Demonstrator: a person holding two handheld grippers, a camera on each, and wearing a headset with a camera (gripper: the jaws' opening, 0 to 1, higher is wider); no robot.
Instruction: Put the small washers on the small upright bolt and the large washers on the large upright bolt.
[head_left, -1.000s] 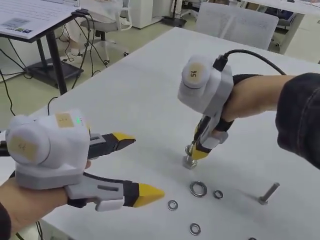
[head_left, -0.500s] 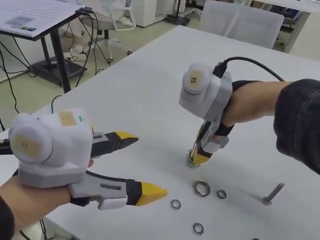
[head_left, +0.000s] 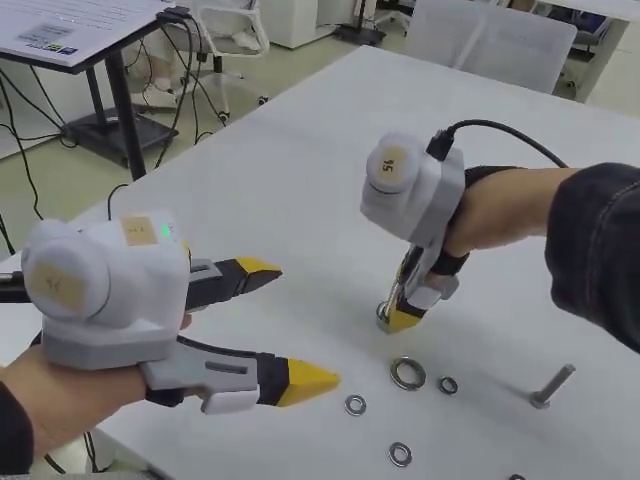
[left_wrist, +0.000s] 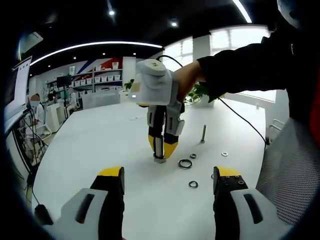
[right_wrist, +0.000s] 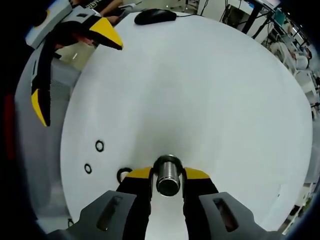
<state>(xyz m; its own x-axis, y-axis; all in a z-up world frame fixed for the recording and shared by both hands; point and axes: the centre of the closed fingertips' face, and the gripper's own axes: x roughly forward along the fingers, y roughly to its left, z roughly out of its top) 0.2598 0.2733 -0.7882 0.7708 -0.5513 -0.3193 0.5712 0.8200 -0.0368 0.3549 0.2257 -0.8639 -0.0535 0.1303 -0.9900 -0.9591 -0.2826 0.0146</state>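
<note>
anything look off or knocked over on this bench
Nothing stands out. The large bolt stands upright, clamped in the right tongs; the small bolt stands upright too, and the washers lie flat on the table.

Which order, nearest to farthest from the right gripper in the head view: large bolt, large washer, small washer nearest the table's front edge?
1. large bolt: held in the right gripper.
2. large washer: on the table just in front, toward the person.
3. small washer: farthest, near the front edge.
</note>
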